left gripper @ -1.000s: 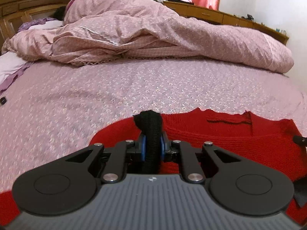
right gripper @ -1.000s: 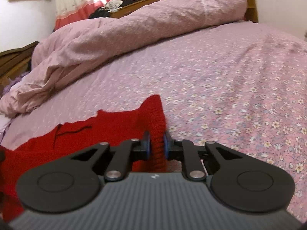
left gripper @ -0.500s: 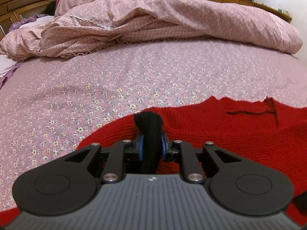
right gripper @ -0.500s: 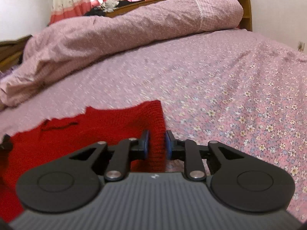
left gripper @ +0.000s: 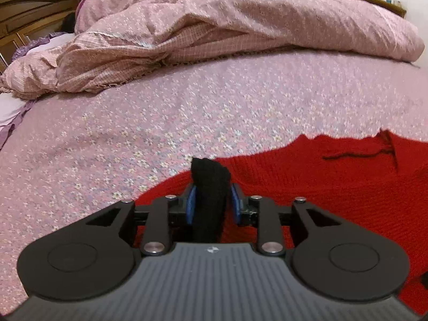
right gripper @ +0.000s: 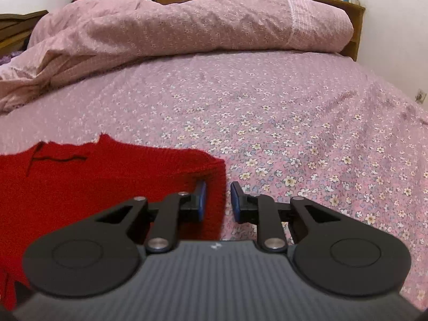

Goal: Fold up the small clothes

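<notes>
The red sweater [left gripper: 334, 187] lies spread flat on the flowered bedsheet [left gripper: 187, 112], its far edge toward the heaped pink quilt [left gripper: 214, 26].

The left claw [left gripper: 211, 204] has a black cuff [left gripper: 210, 184] standing up between its blue pads [left gripper: 190, 206]. A second ago the pads were pinched tight on that cuff; now the jaws are opening, a sliver of gap shows on the right side, and the cuff is no longer squeezed. The view has also dropped closer to the bed, so the sweater's neckline [left gripper: 385, 149] has slid toward the right edge.

The right claw [right gripper: 218, 200] held the sweater's red corner [right gripper: 214, 187] clamped between its pads a second ago. Now its jaws stand apart: the corner rests against the left pad only, while bare sheet shows between the fabric and the right pad. The corner, which was lifted up in a peak before, now lies lower on the bed.
</notes>
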